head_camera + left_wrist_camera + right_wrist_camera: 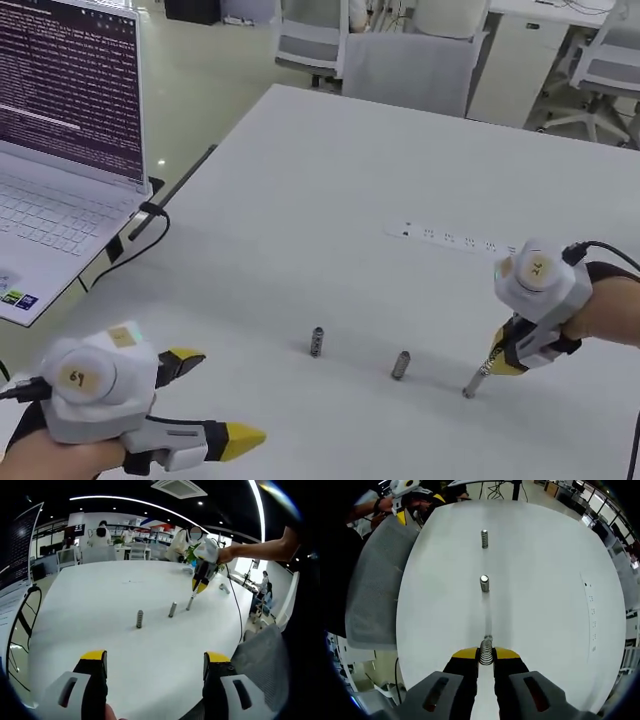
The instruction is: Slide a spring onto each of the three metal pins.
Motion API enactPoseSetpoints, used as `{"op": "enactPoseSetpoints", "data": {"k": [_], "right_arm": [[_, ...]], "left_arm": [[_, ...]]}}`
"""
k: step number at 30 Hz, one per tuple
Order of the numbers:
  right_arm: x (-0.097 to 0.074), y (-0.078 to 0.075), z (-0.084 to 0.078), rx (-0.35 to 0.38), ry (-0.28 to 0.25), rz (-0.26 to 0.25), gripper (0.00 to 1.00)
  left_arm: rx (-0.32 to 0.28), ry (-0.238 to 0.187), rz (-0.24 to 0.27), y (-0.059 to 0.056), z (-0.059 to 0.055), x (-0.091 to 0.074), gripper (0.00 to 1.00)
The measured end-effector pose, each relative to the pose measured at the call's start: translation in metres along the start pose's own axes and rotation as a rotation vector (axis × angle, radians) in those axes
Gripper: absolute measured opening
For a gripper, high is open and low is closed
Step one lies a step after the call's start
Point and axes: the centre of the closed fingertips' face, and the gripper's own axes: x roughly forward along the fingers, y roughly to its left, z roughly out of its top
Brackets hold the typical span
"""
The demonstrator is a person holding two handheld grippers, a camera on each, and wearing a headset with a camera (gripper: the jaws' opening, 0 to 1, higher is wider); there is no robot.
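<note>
Pinching a coiled metal spring (486,648): right gripper (486,656).

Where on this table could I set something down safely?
The widest bare stretch lies between the laptop and the power strip, running to the far edge. Bare too: between the power strip and the row of sprung pins. Crowded: near the right gripper, shut on a spring, and the left gripper.

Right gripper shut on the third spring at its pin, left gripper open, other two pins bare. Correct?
Not quite. The right gripper view shows the middle pin and the far pin each already wearing a spring, not bare. The rest holds: right gripper shut on the third spring, left gripper open.
</note>
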Motion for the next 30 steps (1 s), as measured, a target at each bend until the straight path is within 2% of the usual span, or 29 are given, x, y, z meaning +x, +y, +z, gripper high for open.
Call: {"op": "enactPoseSetpoints", "data": {"k": [10, 30], "right_arm": [[0.008, -0.003, -0.001, -0.014, 0.018, 0.002, 0.08], [0.027, 0.002, -0.005, -0.042, 0.058, 0.017, 0.09]], "left_arm": [[-0.009, 0.003, 0.009, 0.004, -0.003, -0.001, 0.75], [-0.015, 0.004, 0.021, 0.008, -0.003, -0.004, 0.75]]}}
